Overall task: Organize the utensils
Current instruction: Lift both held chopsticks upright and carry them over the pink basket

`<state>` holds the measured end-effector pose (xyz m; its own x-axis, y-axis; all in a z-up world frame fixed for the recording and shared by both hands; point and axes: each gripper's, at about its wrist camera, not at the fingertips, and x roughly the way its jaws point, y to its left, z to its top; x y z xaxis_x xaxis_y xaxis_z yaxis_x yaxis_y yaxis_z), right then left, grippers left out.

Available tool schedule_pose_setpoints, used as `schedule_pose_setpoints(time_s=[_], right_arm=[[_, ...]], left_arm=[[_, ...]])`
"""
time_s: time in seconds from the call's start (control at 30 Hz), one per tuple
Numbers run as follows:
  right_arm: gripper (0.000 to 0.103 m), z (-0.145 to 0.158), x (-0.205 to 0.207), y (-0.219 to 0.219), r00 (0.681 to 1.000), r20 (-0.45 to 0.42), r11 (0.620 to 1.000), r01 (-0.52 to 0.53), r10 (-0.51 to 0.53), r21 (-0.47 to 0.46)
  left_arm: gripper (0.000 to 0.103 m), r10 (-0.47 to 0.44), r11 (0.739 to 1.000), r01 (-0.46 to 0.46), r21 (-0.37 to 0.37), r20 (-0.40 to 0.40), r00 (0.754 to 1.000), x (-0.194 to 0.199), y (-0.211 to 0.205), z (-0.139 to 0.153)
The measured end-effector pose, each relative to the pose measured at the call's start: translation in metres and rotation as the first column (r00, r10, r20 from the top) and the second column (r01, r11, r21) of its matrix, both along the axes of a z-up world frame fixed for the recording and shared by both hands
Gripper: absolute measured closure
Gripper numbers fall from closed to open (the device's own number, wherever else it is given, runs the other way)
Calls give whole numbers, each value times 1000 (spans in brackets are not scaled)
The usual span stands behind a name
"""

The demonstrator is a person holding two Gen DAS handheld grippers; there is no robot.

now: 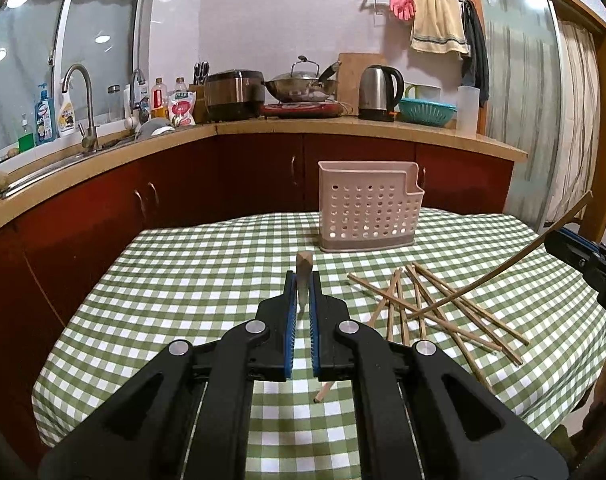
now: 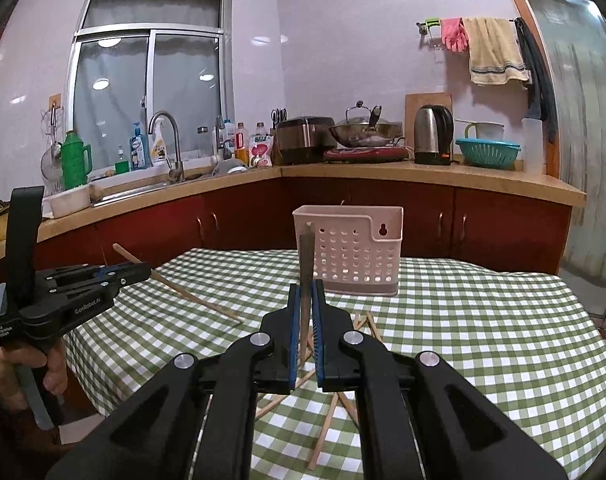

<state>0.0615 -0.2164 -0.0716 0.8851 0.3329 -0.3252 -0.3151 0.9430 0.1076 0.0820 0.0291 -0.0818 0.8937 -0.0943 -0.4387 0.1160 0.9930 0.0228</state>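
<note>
A pink perforated utensil holder (image 1: 367,207) stands on the green checked tablecloth (image 1: 191,280); it also shows in the right wrist view (image 2: 349,250). Several wooden chopsticks (image 1: 435,308) lie loose on the cloth in front of it. My left gripper (image 1: 303,280) is shut on one chopstick (image 1: 303,270), held above the cloth left of the pile. My right gripper (image 2: 306,292) is shut on another chopstick (image 2: 306,256), pointing up in front of the holder. The left gripper (image 2: 143,270) shows at the left of the right wrist view with its chopstick (image 2: 191,298) sticking out both sides.
A kitchen counter (image 1: 343,128) runs behind the table with a sink, bottles, rice cooker, wok, kettle and teal colander. Red cabinets stand below it. The table edge lies at left and front. Loose chopsticks (image 2: 327,428) lie under my right gripper.
</note>
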Motion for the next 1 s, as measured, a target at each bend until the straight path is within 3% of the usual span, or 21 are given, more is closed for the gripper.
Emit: schedule_pose_setpoints(time_s=[0.7,1.0], right_arm=[[96,39,20,-18,996,74,999,45,-47,24],[96,59,43,-29,994,88,998,58,-60,23]], left_arm=[[97,-15,999,18,-31,80,997,20,4,39],[97,-39,995,50,-83,128,991,40,5,69]])
